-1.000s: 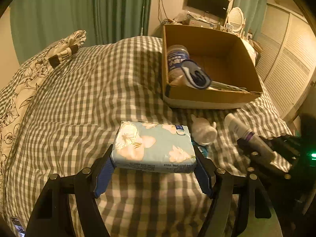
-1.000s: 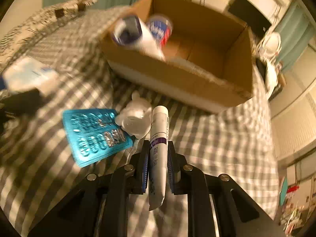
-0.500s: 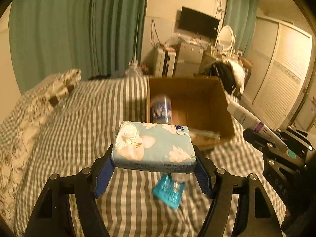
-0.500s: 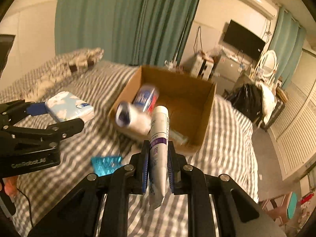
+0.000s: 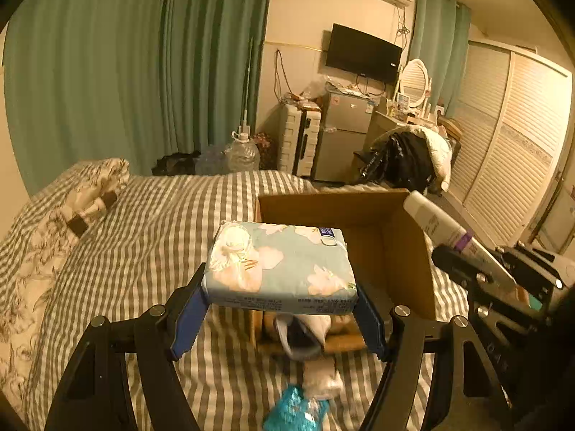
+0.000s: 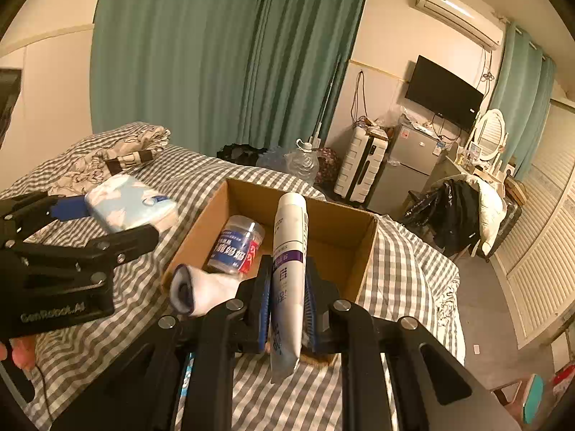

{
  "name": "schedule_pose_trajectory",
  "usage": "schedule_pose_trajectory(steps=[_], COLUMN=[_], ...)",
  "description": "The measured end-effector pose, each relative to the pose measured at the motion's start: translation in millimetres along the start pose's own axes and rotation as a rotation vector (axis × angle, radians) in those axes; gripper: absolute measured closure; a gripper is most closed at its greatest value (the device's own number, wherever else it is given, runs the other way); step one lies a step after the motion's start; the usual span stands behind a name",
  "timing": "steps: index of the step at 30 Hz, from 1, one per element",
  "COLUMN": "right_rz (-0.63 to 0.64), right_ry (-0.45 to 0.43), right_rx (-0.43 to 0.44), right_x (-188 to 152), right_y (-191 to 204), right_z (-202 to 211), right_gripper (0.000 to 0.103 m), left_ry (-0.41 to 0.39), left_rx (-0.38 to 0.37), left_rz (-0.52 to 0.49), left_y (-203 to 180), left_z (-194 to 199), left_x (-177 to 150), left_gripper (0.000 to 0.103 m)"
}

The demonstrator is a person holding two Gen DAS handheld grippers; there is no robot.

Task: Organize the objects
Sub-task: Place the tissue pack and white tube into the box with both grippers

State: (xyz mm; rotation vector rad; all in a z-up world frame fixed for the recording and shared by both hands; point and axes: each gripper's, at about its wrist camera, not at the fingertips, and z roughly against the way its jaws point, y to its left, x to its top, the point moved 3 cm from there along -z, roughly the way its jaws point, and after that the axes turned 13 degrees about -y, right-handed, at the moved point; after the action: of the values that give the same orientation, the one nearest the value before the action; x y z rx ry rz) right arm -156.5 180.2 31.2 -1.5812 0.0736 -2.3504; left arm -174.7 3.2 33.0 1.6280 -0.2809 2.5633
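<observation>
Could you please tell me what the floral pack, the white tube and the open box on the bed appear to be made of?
Floral pack: thin glossy plastic film, judging by its sheen and printed wrap; likely soft tissues inside.
White tube: smooth, semi-matte squeezable plastic, given its flat crimped end.
Open box: plain brown cardboard, matte, with folded edges and raw unprinted walls.

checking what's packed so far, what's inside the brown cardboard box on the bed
Inside the brown cardboard box lies a clear plastic jar with a blue label; a white sock drapes over its near edge. The white tube covers part of the floor.
</observation>
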Motion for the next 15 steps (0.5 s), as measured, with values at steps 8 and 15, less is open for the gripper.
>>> schedule_pose_trajectory(steps=[8,15], right_rz=[-0.019,-0.057], right_ry=[0.026,0.047], right_rx=[-0.029,-0.023], right_x=[-1.6,-9.1], right_y=[-24.6,-35.0], right_z=[-54.6,-89.1], right_gripper=[0.088,0.087], left_ry=[0.03,0.055], left_rx=[0.002,-0.028], left_rz=[-0.051,-0.106], left_y=[-3.1,-18.1], left_z=[-59.5,-80.8], left_x=[-2.5,-13.4], left_gripper=[0.029,0.028])
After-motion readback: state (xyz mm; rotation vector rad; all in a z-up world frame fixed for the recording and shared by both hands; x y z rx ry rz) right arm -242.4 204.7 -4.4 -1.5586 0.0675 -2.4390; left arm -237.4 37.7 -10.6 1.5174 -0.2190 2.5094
